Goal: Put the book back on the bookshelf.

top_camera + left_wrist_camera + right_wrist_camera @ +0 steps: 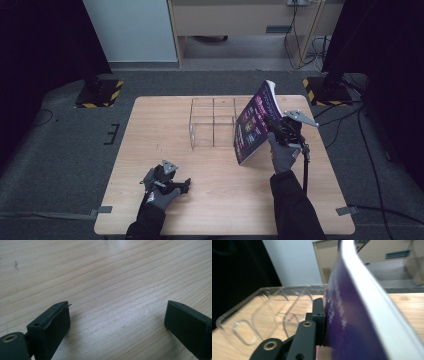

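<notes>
- progress: the book [256, 123] with the purple cover is off the table [150, 130] and gripped, so pick-up is judged complete; it stands tilted, top edge leaning away from the person, just right of the clear acrylic organizer [212, 122]; its lower corner sits close to the tabletop, whether touching cannot be told
- remaining: the book is not yet inside any compartment of the organizer; the likely work left is to bring it upright over a slot and lower it in; the compartments look unoccupied
- right gripper [283, 131]: clenched on the book's right-hand edge; in the right gripper view one black jaw presses flat against the purple cover [352, 322], the other jaw is hidden behind the pages; the gloved hand comes up from below, forearm rising from the near edge
- left gripper [170, 185]: released, jaws wide apart over bare wood in the left gripper view; it rests low at the near left of the table, well apart from book and organizer, holding nothing
</notes>
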Motion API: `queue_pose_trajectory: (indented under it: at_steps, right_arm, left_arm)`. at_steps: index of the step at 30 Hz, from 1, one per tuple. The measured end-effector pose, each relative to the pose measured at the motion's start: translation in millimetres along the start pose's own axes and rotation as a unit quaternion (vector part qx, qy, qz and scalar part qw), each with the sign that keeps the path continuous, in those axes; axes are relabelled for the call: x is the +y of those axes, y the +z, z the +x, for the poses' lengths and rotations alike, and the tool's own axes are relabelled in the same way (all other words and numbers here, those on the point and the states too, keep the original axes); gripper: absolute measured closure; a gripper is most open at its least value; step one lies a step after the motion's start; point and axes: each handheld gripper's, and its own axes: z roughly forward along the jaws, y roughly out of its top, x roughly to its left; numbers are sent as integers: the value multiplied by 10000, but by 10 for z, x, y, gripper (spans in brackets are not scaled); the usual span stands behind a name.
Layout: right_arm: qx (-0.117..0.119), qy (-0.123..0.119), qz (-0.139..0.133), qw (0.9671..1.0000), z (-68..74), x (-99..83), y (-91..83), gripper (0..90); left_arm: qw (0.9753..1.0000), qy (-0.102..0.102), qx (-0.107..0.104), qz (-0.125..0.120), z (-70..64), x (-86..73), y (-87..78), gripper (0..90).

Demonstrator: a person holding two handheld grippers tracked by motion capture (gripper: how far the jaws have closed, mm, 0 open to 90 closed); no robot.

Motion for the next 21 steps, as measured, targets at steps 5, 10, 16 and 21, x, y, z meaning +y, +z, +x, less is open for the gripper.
queue_pose_trajectory:
  at_steps: [5, 10, 16, 21]
  right_arm:
    - [91, -119, -255, 9996, 83, 27, 13, 830]
    - [68, -96, -499, 9987, 114, 59, 49, 831]
    - [84, 127, -502, 9986, 59, 10, 130, 829]
    - [-29, 242, -433, 9988, -5, 20, 112, 826]
  left_arm:
    - [10000, 6, -7, 2, 1, 0, 0, 55]
    - [10000, 10, -13, 3, 1, 0, 0, 56]
    - [10000, 16, -19, 4, 1, 0, -1, 56]
    - [10000, 14, -19, 3, 0, 0, -1, 55]
